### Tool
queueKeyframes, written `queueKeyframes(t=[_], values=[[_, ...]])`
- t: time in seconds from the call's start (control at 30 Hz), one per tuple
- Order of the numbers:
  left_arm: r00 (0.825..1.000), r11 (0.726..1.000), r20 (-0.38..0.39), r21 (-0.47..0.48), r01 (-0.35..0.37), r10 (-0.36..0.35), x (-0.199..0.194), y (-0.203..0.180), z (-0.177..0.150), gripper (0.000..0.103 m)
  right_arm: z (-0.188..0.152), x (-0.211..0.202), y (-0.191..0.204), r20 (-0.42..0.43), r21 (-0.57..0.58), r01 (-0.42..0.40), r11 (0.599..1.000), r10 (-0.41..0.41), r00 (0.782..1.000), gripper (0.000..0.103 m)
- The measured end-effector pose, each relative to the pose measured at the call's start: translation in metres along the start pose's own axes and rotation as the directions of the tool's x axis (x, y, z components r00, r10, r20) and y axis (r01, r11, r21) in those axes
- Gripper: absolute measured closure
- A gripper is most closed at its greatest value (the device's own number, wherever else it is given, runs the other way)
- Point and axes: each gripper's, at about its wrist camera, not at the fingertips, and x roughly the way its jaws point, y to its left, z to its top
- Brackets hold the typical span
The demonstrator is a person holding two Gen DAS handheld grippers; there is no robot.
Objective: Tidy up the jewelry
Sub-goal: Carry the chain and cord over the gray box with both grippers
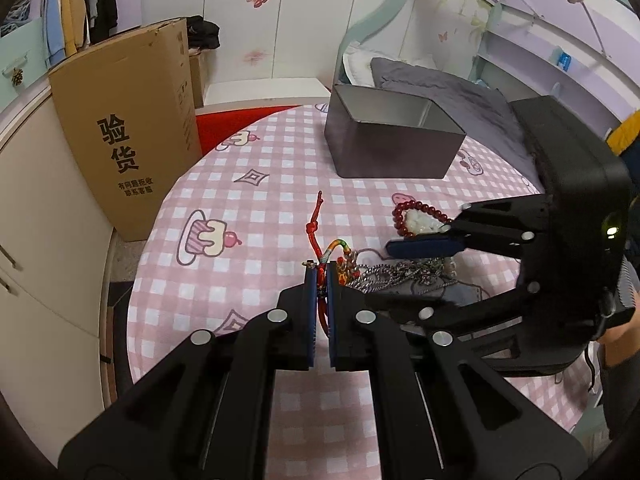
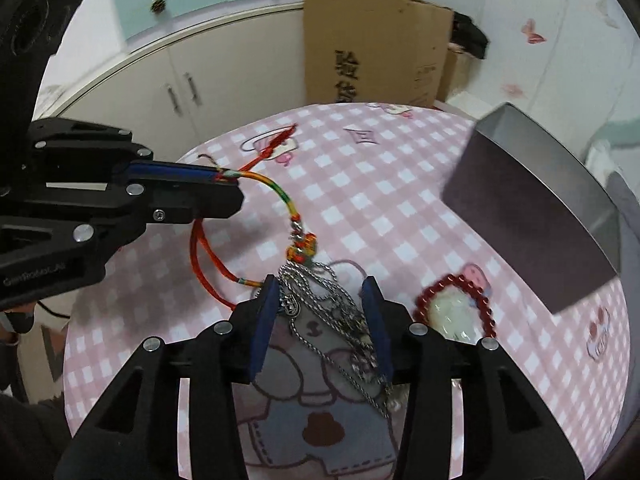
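Between the left tongs (image 1: 320, 280), clamped tight: red braided cord bracelet (image 2: 208, 256), its charm end snagged in the silver chain necklaces (image 2: 320, 300). Right tongs (image 2: 320, 300), spread apart, straddle those chains on the checked tabletop (image 2: 360, 168). Just beside the chains: red bead bracelet (image 2: 452, 304). Well beyond: open grey box (image 1: 388, 136). Advice: pin chains first, then draw the cord away slowly.
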Motion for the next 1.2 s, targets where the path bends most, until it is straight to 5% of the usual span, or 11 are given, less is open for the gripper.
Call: queueKeyframes(t=[0.17, 0.37, 0.63, 0.9, 1.2], values=[[1.000, 1.000, -0.002, -0.003, -0.002, 0.002, 0.002, 0.002, 0.002, 0.099, 0.005, 0.009, -0.001, -0.033, -0.002, -0.015, 1.000, 0.015, 0.999, 0.090], [1.000, 1.000, 0.007, -0.017, -0.004, 0.005, 0.000, 0.004, 0.007, 0.099, -0.005, -0.009, -0.007, 0.043, 0.079, -0.045, 0.996, 0.041, 0.998, 0.091], [0.989, 0.998, 0.131, 0.027, 0.064, -0.067, -0.035, -0.020, 0.050, 0.099, 0.005, -0.095, -0.025, 0.230, 0.149, -0.021, 0.989, -0.014, 0.973, 0.091], [0.968, 0.991, 0.226, 0.103, 0.090, -0.111, -0.058, -0.052, 0.103, 0.099, 0.026, -0.161, -0.050, 0.332, 0.176, 0.079, 0.981, -0.135, 0.934, 0.091], [0.953, 0.983, 0.248, 0.111, 0.148, -0.172, -0.038, -0.069, 0.166, 0.099, 0.056, -0.183, -0.093, 0.377, 0.204, 0.174, 0.963, -0.241, 0.894, 0.091]])
